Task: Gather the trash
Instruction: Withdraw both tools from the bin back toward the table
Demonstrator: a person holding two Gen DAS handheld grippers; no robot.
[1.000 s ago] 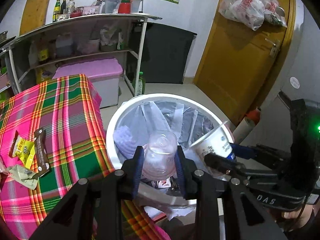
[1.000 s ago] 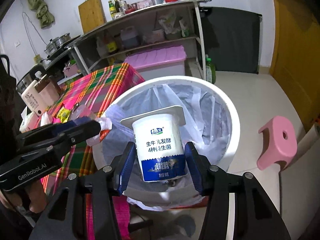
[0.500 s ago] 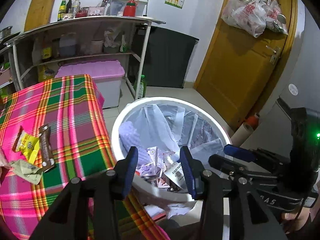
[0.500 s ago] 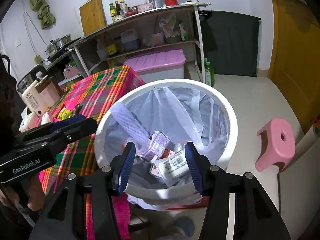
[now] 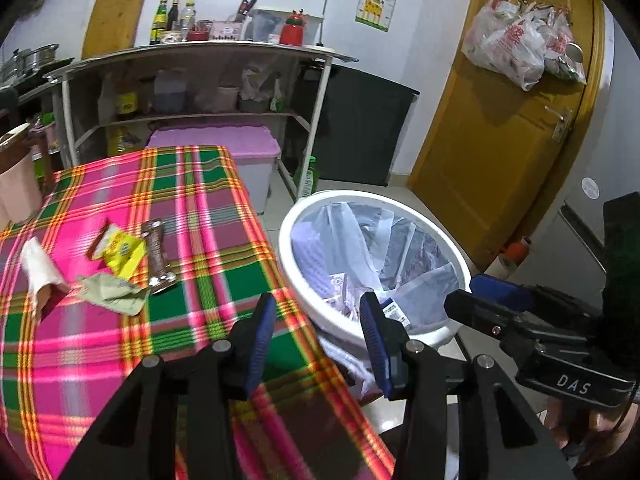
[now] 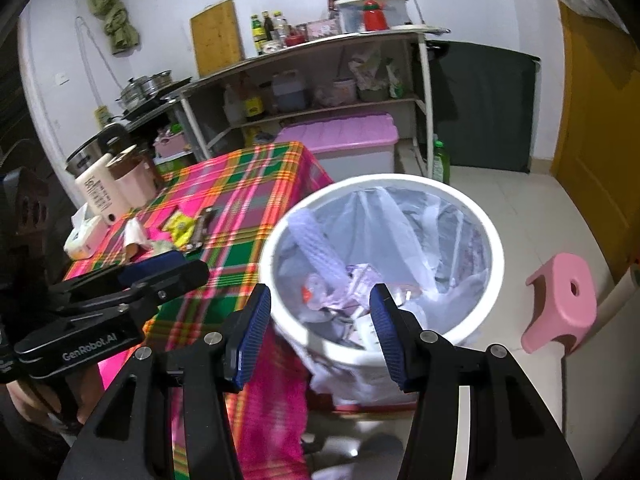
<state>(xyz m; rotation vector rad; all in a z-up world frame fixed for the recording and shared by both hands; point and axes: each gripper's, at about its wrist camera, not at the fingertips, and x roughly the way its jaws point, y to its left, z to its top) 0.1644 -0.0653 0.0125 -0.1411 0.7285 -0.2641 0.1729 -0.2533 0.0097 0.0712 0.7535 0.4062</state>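
A white bin (image 5: pixel 320 322) lined with a clear bag stands beside the plaid-covered table (image 5: pixel 192 200); it also shows in the right wrist view (image 6: pixel 490 240) with cartons and wrappers inside. My left gripper (image 5: pixel 318 338) is open and empty over the table's corner by the bin rim. My right gripper (image 6: pixel 322 330) is open and empty above the bin's near rim. On the table lie a yellow wrapper (image 5: pixel 122 250), a brown wrapper (image 5: pixel 156 256), a crumpled green paper (image 5: pixel 112 292) and a white tissue (image 5: pixel 40 268).
A white bottle (image 6: pixel 98 194) and a pink cup (image 6: pixel 134 180) stand at the table's far left. A pink stool (image 6: pixel 560 304) stands on the floor right of the bin. A shelf unit (image 5: pixel 192 92) and a pink-lidded box (image 5: pixel 216 146) are behind. A yellow door (image 5: pixel 500 120) is at right.
One second ago the left gripper held a clear plastic cup and the right a yogurt cup over the bin. Both let go; the cups are in the bin. Both grippers have swung left toward the table.
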